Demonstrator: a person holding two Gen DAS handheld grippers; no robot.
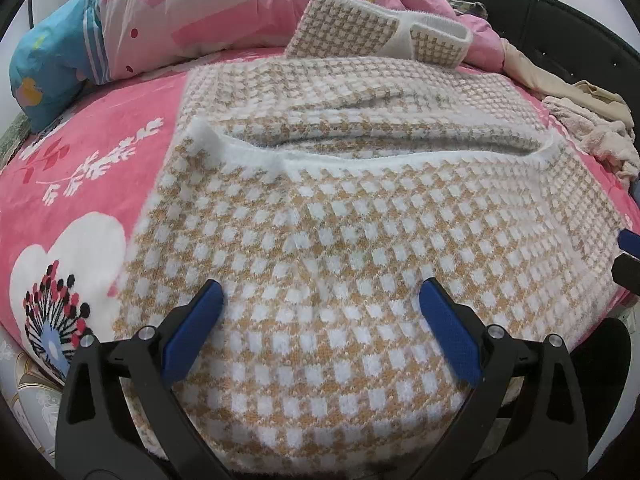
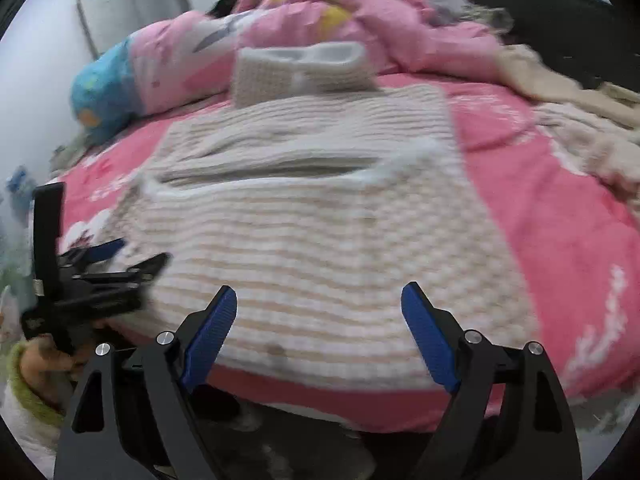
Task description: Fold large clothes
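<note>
A tan-and-white checked knit garment (image 1: 360, 240) lies spread on the pink bed, and a white-trimmed edge (image 1: 280, 156) runs across its middle. One end of it (image 1: 380, 32) rests against the quilt at the back. My left gripper (image 1: 320, 286) is open over the near part of the knit, with nothing pinched. My right gripper (image 2: 320, 290) is also open, above the near hem of the garment (image 2: 320, 240), and that view is blurred. The left gripper (image 2: 132, 256) shows at the left, at the garment's side edge. A tip of the right gripper (image 1: 628, 248) peeks in at the right edge.
A rumpled pink quilt (image 1: 180, 12) with a blue end is piled along the back of the bed. Beige clothes (image 1: 592, 128) lie heaped at the right, by a dark headboard (image 1: 560, 20). The pink flowered sheet (image 1: 80, 184) lies bare to the left. A hand in a green-cuffed sleeve (image 2: 28, 364) holds the left tool.
</note>
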